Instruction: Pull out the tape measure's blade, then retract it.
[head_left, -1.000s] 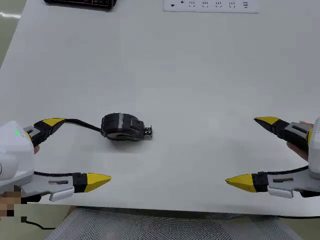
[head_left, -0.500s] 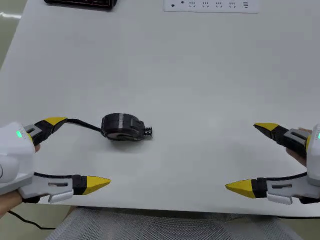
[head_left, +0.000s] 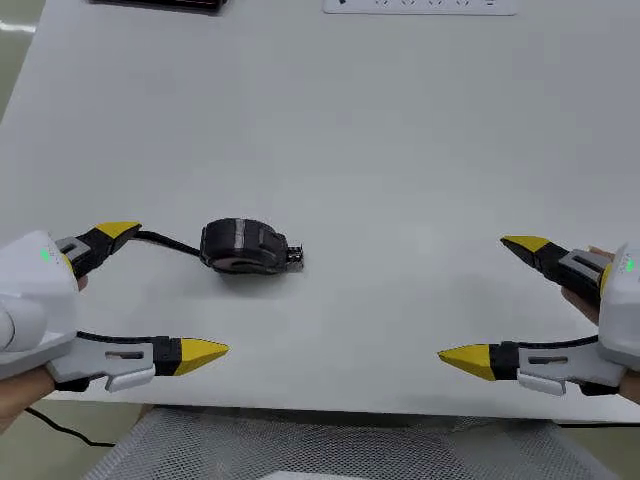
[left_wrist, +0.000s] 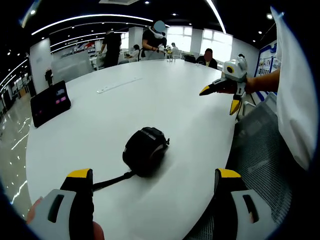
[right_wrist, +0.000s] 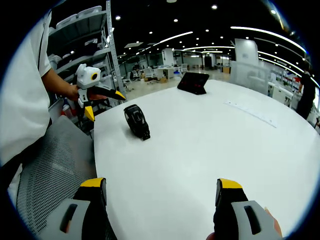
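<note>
At the near edge, at 6 o'clock in the head view, a grey mesh chair seat (head_left: 300, 448) sits just under the white table (head_left: 400, 150). The left gripper (head_left: 165, 290) hangs over the table edge at 8 o'clock, jaws spread wide with nothing between them. The right gripper (head_left: 490, 300) is at 4 o'clock, also released and gaping wide, gripping nothing. The two are well apart.

The black tape measure (head_left: 245, 247) lies on the table at 9 o'clock, just ahead of the left gripper. Its blade is wound in, and the end hook sits against the case on the side facing 3 o'clock. A thin black strap (head_left: 165, 241) trails from the case toward 9 o'clock and ends by the left gripper's far jaw tip. I can't say whether the two touch.

At the far edge, a white power strip (head_left: 420, 5) lies at 12 o'clock and a dark tablet (head_left: 160, 3) at 11 o'clock.
</note>
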